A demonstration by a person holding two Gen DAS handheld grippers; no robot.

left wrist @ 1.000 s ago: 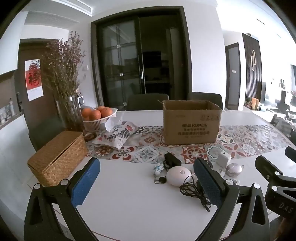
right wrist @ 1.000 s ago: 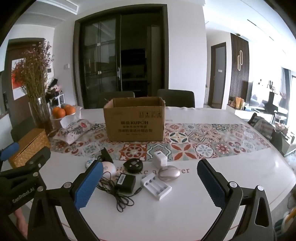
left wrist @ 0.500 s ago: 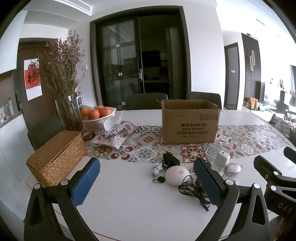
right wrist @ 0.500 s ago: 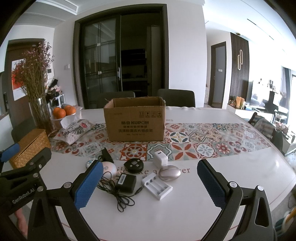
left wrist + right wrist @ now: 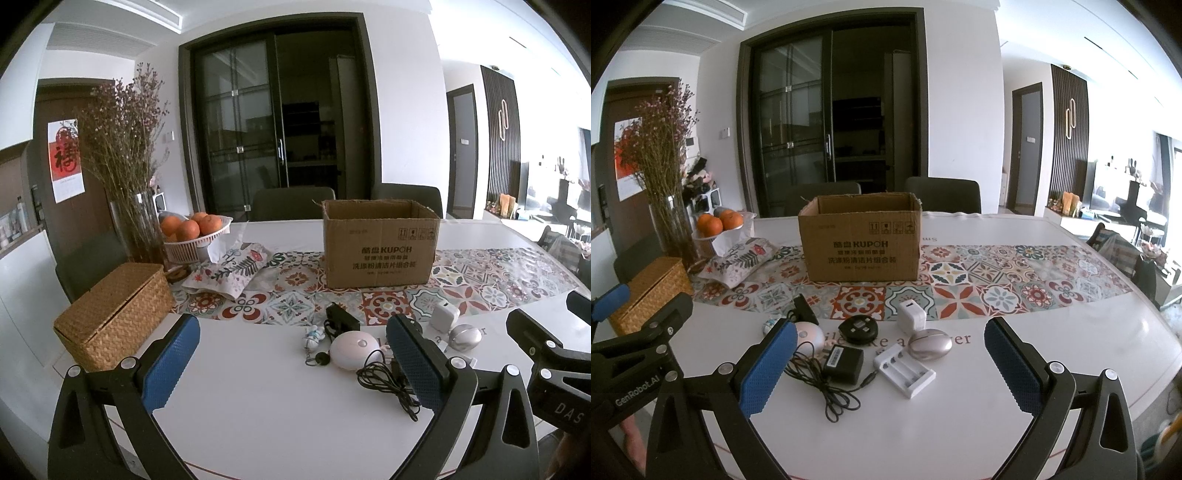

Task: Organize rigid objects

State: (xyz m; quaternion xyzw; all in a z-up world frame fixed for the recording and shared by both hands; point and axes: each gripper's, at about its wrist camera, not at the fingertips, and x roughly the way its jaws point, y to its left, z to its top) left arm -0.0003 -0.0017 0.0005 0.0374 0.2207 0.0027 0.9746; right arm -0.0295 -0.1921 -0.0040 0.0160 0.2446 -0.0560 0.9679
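Grippers first: the right gripper (image 5: 891, 363) hangs above the near edge of the table (image 5: 960, 424) with its blue pads spread wide and nothing between them, and the left gripper (image 5: 293, 363) is likewise spread and empty, beside it toward the table's left edge. Just beyond the right gripper lie the black power adapter (image 5: 844, 363) with its tangled cord, the white battery charger (image 5: 905, 370), the silver oval case (image 5: 931, 344), the white plug (image 5: 911, 316) and the round black disc (image 5: 858, 328). A pale pink oval device (image 5: 354, 350) lies between the left gripper's pads in its view, not touched. Farther back, on the patterned runner, stands the open cardboard box (image 5: 862, 249).
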